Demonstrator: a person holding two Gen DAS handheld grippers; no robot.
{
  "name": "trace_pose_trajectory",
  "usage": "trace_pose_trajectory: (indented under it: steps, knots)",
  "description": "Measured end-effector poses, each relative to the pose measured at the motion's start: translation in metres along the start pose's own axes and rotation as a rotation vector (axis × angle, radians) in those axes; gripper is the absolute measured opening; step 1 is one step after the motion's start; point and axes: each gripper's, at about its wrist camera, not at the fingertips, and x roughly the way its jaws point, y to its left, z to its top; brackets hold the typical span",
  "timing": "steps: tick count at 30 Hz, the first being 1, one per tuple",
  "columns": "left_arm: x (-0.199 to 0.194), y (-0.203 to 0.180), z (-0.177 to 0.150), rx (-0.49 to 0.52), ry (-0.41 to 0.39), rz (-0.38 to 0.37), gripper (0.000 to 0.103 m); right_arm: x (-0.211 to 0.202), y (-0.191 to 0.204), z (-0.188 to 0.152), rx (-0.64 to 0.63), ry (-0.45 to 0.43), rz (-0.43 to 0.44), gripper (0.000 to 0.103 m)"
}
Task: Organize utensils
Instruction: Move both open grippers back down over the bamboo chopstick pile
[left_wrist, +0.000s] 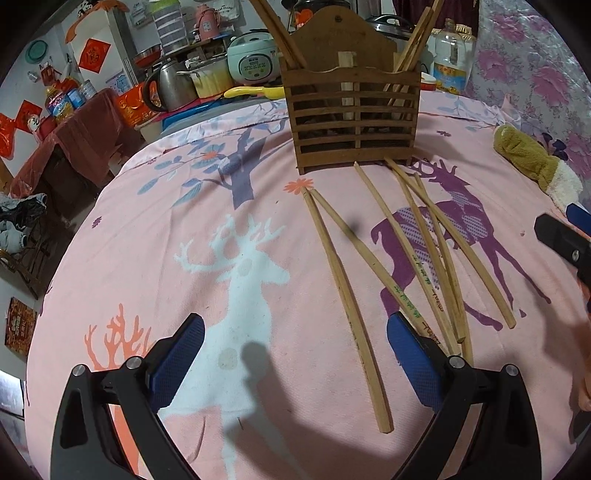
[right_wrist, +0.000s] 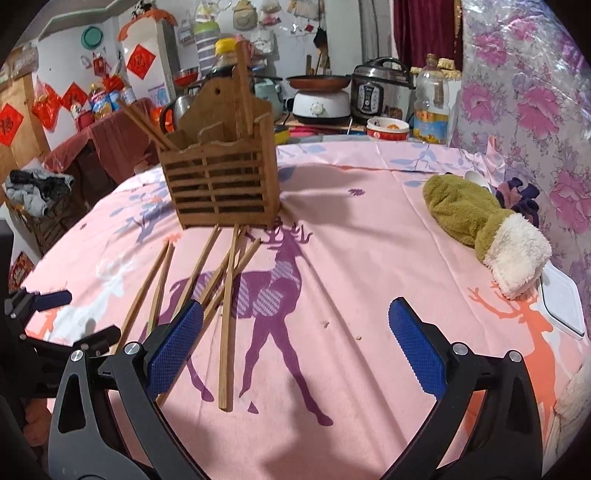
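Left wrist view: wooden slatted holder (left_wrist: 354, 110) seen upright on pink deer-print cloth (left_wrist: 184, 229), few chopsticks inside. Loose chopsticks (left_wrist: 402, 251) fanned before it; green and red writing noted, unreadable. Left gripper (left_wrist: 295, 363) spread wide, empty.

Right wrist view: right gripper (right_wrist: 295, 347) likewise parted, empty, near chopstick ends.

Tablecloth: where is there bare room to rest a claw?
Free: the white deer patch left of the loose chopsticks, and the cloth between them and the green mitten. Crowded: right in front of the wooden holder, where chopsticks fan out.
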Motion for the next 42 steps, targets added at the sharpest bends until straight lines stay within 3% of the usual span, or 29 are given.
trace_pose_trajectory:
  steps: [7,15,20,29,34,42]
  knots:
    - [0.009,0.001,-0.006,-0.004,0.05,-0.017,0.097,0.003,0.007,-0.008,-0.045,0.035,-0.01,0.097]
    - [0.009,0.003,-0.017,-0.014,0.079,-0.082,0.097,0.001,-0.017,-0.009,0.081,0.073,0.084,0.096]
    - [0.002,0.002,-0.016,-0.006,0.049,-0.094,0.09,0.008,-0.015,-0.012,0.099,0.132,0.164,0.07]
    - [0.004,-0.004,-0.018,0.014,0.068,-0.119,0.079,0.012,0.013,-0.023,-0.012,0.185,0.219,0.041]
    - [0.002,-0.001,-0.026,0.011,0.074,-0.134,0.077,0.012,0.026,-0.038,-0.074,0.216,0.209,0.036]
    - [-0.006,0.003,-0.036,0.001,0.062,-0.154,0.061,0.016,0.022,-0.042,-0.067,0.239,0.189,0.021]
